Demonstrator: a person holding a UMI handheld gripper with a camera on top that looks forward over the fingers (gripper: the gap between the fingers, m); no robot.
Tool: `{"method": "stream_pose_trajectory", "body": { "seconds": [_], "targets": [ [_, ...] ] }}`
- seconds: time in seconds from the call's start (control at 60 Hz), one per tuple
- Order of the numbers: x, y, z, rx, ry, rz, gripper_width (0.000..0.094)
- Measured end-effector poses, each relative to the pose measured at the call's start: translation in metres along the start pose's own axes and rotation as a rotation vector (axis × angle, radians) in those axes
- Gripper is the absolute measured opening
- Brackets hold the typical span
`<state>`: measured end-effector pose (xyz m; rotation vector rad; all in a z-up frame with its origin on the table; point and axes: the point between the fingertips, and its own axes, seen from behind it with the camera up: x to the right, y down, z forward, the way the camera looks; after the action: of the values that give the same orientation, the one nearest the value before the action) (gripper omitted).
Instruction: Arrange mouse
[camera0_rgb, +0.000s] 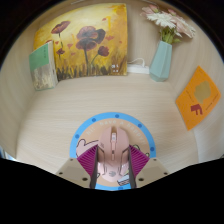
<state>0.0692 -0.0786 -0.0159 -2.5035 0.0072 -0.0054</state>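
A beige computer mouse (112, 145) lies between my fingers, its front pointing away from me. My gripper (112, 165) is shut on the mouse, with the magenta pads (89, 160) pressing on its left and right sides. Under and around the mouse is a round beige mat with a blue rim (76, 140) on the light wooden table (60, 120). The mouse's rear end is hidden between the fingers.
A flower painting (85, 42) leans at the back of the table. A small teal and beige card (42, 66) stands to its left. A light blue vase with flowers (161, 58) stands at the back right. An orange square card (198, 97) lies on the right.
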Motion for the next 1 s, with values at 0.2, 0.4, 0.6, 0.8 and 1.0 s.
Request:
{"method": "stream_pose_trajectory", "body": {
  "seconds": [0.2,0.4,0.6,0.8,1.0],
  "targets": [
    [-0.004,0.003,-0.008,-0.051,-0.008,-0.002,0.0675],
    [-0.024,-0.047,-0.074,0.062,-0.018,-0.013,0.0682],
    [-0.048,-0.093,-0.166,0.199,-0.002,-0.02,0.0689],
    [-0.073,-0.107,-0.233,0.289,0.004,-0.019,0.069],
    [-0.106,-0.096,-0.271,0.328,-0.005,-0.039,0.0691]
  ]
}}
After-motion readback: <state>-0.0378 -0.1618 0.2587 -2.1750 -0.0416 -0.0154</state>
